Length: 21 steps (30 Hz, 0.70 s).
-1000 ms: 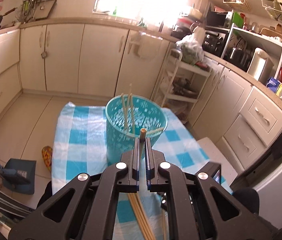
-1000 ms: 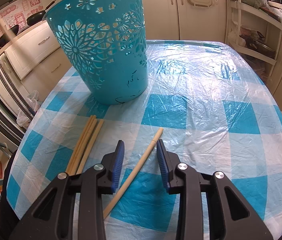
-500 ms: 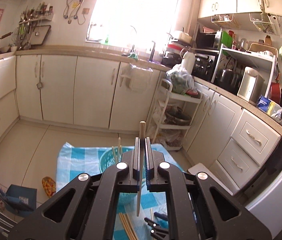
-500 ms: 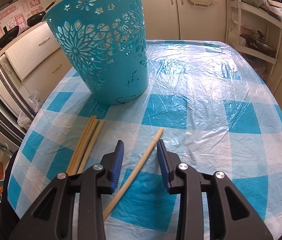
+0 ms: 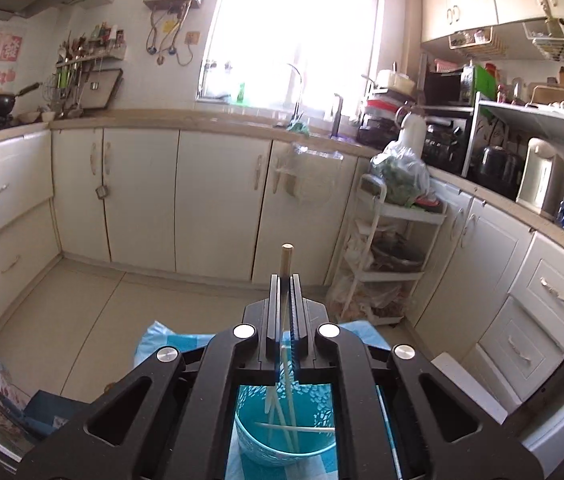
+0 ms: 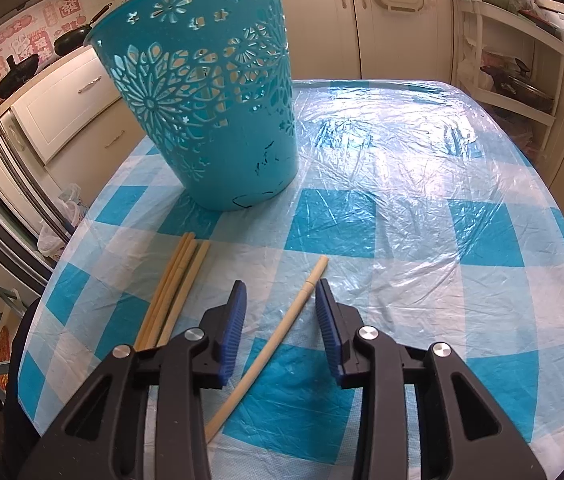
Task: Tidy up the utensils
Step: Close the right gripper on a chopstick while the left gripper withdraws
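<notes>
Right hand-held gripper [image 6: 279, 300]: partly open, pads straddling a single chopstick [image 6: 277, 334] without pressing on it; jaws just opening slightly. Chopstick flat on the bench [image 6: 422, 184], long axis from near-left to far-right, thick end just beyond the fingertips. Bundle of chopsticks [image 6: 173, 288] to the left, near, roughly parallel. Teal basket [image 6: 201, 92] farther off, far-left, upright.

Left hand-held gripper [image 5: 285, 292]: shut on an upright chopstick [image 5: 286, 258], raised above the basket [image 5: 282, 436], directly over its mouth; lower end hanging toward chopsticks already inside.
</notes>
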Each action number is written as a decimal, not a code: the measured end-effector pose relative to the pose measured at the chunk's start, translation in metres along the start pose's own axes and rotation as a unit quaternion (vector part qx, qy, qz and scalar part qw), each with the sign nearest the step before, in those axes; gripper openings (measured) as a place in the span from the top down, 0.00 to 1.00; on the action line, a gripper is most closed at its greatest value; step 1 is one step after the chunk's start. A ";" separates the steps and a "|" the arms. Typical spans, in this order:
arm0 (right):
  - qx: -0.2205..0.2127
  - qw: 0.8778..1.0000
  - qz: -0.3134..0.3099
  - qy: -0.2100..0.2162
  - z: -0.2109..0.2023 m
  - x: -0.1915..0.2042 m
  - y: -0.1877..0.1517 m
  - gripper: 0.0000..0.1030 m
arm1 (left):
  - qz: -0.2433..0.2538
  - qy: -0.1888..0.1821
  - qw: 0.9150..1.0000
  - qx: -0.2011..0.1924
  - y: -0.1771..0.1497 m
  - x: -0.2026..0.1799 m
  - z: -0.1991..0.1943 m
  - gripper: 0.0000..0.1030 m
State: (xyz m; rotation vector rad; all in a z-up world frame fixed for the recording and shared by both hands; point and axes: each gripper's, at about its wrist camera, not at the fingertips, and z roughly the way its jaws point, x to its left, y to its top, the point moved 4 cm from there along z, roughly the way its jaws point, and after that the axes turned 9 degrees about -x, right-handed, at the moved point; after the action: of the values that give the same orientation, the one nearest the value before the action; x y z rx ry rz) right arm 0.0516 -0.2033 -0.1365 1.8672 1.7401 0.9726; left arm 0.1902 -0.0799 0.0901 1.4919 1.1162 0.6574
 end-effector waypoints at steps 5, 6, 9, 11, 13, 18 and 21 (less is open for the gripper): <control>0.000 1.000 -0.001 0.001 0.000 0.000 0.000 0.63 | 0.004 0.015 0.999 0.052 -0.045 0.004 0.031 0.96; 0.000 1.000 -0.001 0.001 0.000 0.001 0.000 0.63 | 0.007 0.021 0.998 0.060 -0.053 0.005 0.034 0.96; 0.000 1.000 -0.001 0.002 0.000 0.001 0.000 0.63 | 0.011 0.028 0.996 0.082 -0.073 0.008 0.038 0.94; 0.001 1.000 0.000 0.002 0.000 0.001 0.000 0.63 | 0.009 0.038 0.996 0.084 -0.082 0.013 0.033 0.85; 0.001 1.000 0.001 0.003 -0.001 0.000 0.000 0.63 | 0.001 0.054 0.995 0.078 -0.088 0.023 0.021 0.55; 0.003 1.000 0.003 0.000 -0.004 -0.004 -0.002 0.68 | -0.022 0.093 0.993 0.070 -0.110 0.054 -0.010 0.31; 0.007 0.999 -0.025 -0.021 -0.004 -0.002 -0.003 0.79 | -0.047 0.108 0.988 0.102 -0.145 0.077 -0.016 0.26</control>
State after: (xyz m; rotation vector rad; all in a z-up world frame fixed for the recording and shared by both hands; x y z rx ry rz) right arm 0.0471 -0.2054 -0.1365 1.8293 1.7653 0.8995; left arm 0.1647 -0.0110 -0.0579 1.5555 1.4470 0.6675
